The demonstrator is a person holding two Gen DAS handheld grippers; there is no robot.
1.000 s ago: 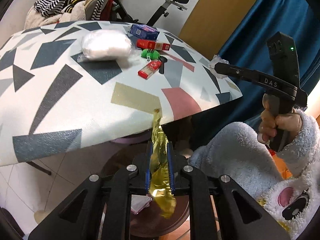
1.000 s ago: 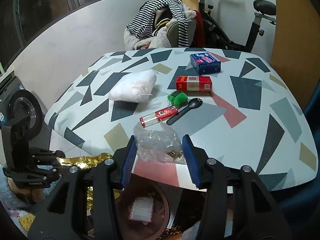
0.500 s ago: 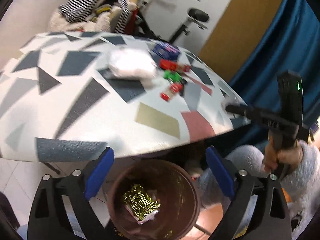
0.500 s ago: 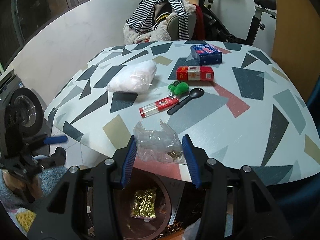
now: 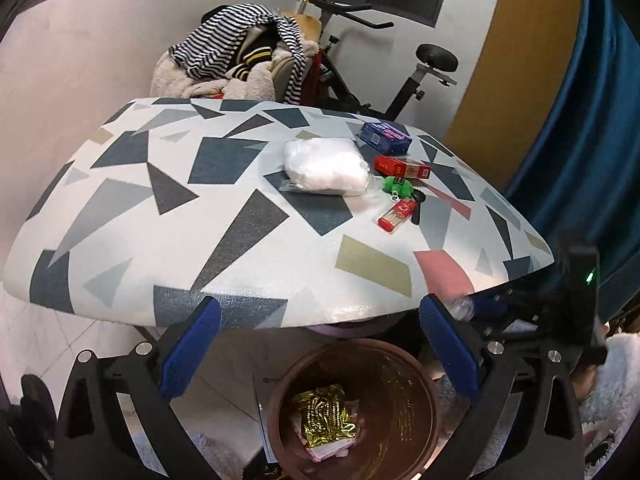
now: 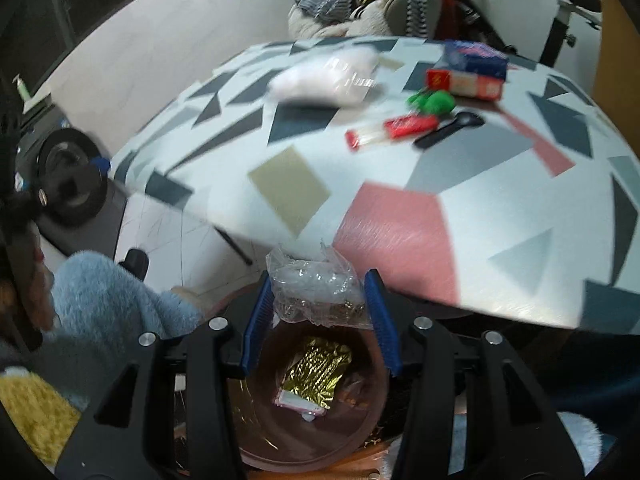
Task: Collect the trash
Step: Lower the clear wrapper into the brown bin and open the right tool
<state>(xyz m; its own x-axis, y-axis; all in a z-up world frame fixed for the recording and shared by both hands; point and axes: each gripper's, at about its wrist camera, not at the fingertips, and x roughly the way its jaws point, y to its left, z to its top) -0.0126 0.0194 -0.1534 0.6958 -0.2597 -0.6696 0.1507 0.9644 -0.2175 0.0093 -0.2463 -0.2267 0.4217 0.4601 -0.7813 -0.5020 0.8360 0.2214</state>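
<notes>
A crumpled clear plastic wrapper (image 6: 318, 294) is clenched between the blue pads of the right gripper (image 6: 320, 316), held directly above the brown waste bin (image 6: 372, 412), just off the table edge. A gold foil wrapper (image 5: 325, 416) lies at the bin's bottom. The left gripper (image 5: 318, 350) hangs over the same bin, jaws spread wide, grasping nothing. On the patterned table (image 5: 168, 216) lie a white bagged bundle (image 5: 324, 166), a red box (image 5: 402, 168), a blue box (image 5: 385, 137), a green toy (image 5: 398, 188) and a red lighter (image 5: 396, 216).
</notes>
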